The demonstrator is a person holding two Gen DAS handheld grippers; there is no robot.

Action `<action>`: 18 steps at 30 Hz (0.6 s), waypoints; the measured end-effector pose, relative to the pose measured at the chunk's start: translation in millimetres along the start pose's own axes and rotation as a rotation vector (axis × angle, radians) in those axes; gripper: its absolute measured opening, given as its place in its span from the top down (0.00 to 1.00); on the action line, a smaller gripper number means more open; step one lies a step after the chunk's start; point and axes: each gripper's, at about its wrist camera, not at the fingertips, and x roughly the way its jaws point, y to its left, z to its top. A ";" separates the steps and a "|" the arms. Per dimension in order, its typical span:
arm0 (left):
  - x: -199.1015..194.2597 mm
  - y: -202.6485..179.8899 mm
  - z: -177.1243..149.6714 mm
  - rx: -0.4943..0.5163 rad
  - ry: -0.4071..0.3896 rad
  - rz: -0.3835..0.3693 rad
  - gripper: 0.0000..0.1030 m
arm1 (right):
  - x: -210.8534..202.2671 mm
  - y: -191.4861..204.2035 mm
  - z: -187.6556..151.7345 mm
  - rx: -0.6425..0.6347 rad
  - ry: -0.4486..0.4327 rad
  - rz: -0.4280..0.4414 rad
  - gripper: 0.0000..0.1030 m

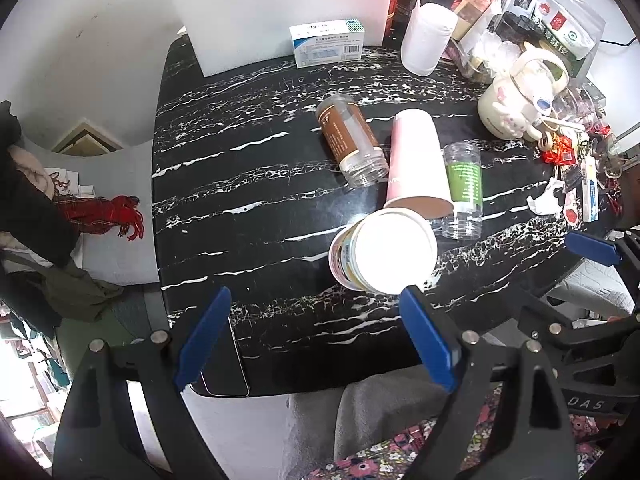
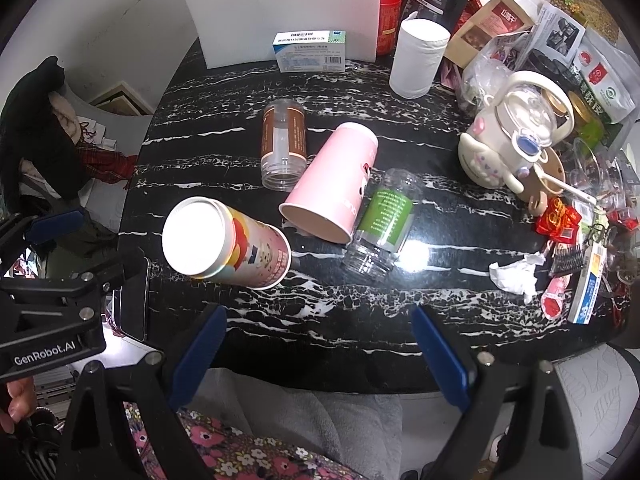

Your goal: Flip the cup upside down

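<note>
A printed paper cup [image 1: 380, 252] [image 2: 228, 238] stands upside down on the black marble table [image 1: 248, 184] [image 2: 400, 320], white base up. A plain pink paper cup [image 1: 416, 164] [image 2: 332, 182] lies on its side behind it, mouth toward me. My left gripper [image 1: 316, 336] is open and empty near the table's front edge, its right fingertip [image 1: 416, 304] just in front of the printed cup. My right gripper [image 2: 320, 344] is open and empty at the front edge, to the right of the printed cup.
A brown-labelled clear jar [image 1: 352, 144] [image 2: 284, 148] and a green-labelled clear jar [image 1: 464, 188] [image 2: 380, 224] lie beside the pink cup. A tissue roll [image 2: 416, 58], medicine box [image 2: 310, 50], white foam board [image 2: 280, 8], kettle [image 2: 512, 136], phone [image 2: 132, 304] and clutter ring the table.
</note>
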 end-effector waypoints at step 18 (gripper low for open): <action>-8.8 0.1 -25.5 -0.020 -0.007 -0.002 0.17 | -6.0 7.9 -18.9 -0.012 -0.007 0.004 0.09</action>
